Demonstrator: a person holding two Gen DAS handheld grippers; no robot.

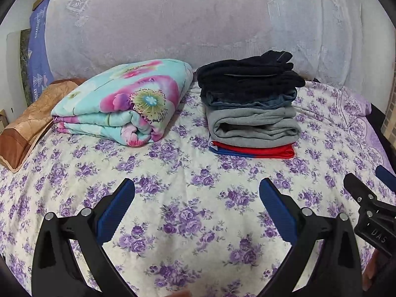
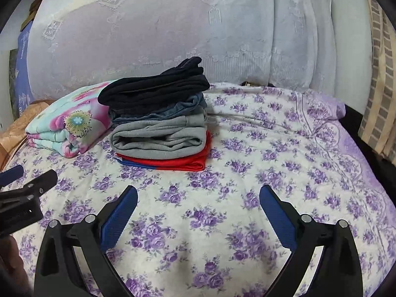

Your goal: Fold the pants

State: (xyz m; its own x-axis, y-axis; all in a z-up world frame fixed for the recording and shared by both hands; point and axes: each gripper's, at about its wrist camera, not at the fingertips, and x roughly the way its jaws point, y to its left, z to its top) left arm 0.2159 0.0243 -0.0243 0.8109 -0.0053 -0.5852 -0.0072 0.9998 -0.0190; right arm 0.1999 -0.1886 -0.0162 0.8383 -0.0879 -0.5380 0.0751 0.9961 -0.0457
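Four folded garments sit in one stack (image 1: 251, 104) toward the far side of a bed, on a floral bedsheet (image 1: 188, 212) printed with purple roses. From the top down they are black pants (image 1: 250, 74), blue jeans (image 1: 250, 99), grey sweatpants (image 1: 252, 127) and a red and blue garment (image 1: 255, 150). No unfolded pants show in either view, so the folding looks finished, or a fresh pair has yet to be brought in.

The left gripper (image 1: 196, 199) and the right gripper (image 2: 198, 204) both hover over bare sheet near the front of the bed, jaws spread wide, holding nothing. They sit side by side, close together but apart.

A folded floral quilt (image 1: 123, 104) lies just left of the stack, near it or touching, and beyond the quilt a brown pillow (image 1: 27, 133) rests at the bed's left edge. A pale lace curtain (image 1: 198, 19) hangs behind. The broad open sheet in front of and right of the stack gives plenty of room to spread another pair; the bed's right edge drops off into shadow.
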